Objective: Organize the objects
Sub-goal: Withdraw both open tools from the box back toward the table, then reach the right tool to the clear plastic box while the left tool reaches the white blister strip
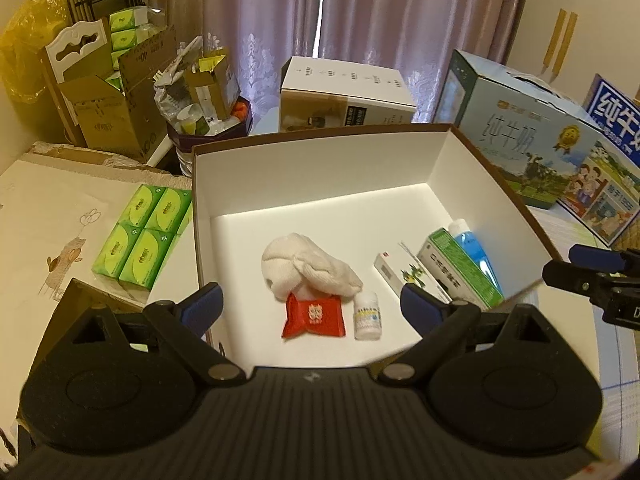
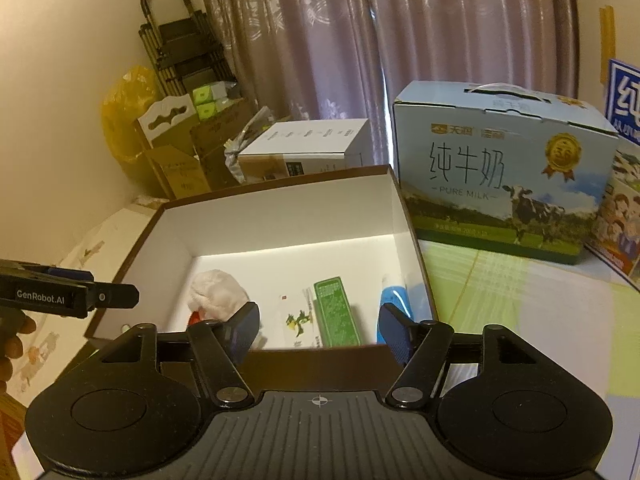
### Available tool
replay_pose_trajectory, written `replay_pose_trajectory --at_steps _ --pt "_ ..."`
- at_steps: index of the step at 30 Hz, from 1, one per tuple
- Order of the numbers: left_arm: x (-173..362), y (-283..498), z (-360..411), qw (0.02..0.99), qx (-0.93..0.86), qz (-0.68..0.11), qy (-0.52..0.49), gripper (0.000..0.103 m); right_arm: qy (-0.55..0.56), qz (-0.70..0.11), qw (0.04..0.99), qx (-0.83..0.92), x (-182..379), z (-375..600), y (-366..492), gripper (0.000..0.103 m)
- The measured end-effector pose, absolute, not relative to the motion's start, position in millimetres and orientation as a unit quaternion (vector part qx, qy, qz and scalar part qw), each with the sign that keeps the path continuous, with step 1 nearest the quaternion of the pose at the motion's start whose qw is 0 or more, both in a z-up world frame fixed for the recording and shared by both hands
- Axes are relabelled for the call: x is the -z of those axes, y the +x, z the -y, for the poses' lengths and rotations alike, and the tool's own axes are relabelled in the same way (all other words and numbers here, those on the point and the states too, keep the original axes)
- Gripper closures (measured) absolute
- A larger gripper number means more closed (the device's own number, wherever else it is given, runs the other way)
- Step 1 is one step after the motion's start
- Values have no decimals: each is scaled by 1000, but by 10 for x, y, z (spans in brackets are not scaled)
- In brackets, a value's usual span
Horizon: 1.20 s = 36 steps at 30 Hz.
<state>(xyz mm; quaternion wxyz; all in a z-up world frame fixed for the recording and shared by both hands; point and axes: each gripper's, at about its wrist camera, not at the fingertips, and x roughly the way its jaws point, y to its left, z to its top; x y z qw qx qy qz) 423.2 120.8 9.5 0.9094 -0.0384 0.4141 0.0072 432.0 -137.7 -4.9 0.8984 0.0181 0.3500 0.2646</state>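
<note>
The left gripper [image 1: 310,306] and the right gripper [image 2: 318,330] both stand spread and empty above the near rim of the open white cardboard box [image 1: 312,168]. Inside the box lie a rolled white cloth [image 1: 308,270], a red packet [image 1: 314,318], a small white bottle [image 1: 367,316] and a green carton [image 1: 460,268].

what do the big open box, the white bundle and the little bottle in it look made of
Open box: likely rigid paperboard, matte white inside, brown outside; thin straight walls, crisp corners.
White bundle: soft cloth, perhaps terry towel; rolled folds, fuzzy surface.
Little bottle: probably smooth white plastic with a paper label; blurred, so not certain.
</note>
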Motion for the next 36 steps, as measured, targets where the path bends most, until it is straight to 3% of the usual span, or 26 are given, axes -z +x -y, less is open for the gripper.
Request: replay_pose_trajectory --at_steps 36 --pt "32 3057 -668 891 37 -451 -39 10 65 -378 892 -240 74 1865 3130 39"
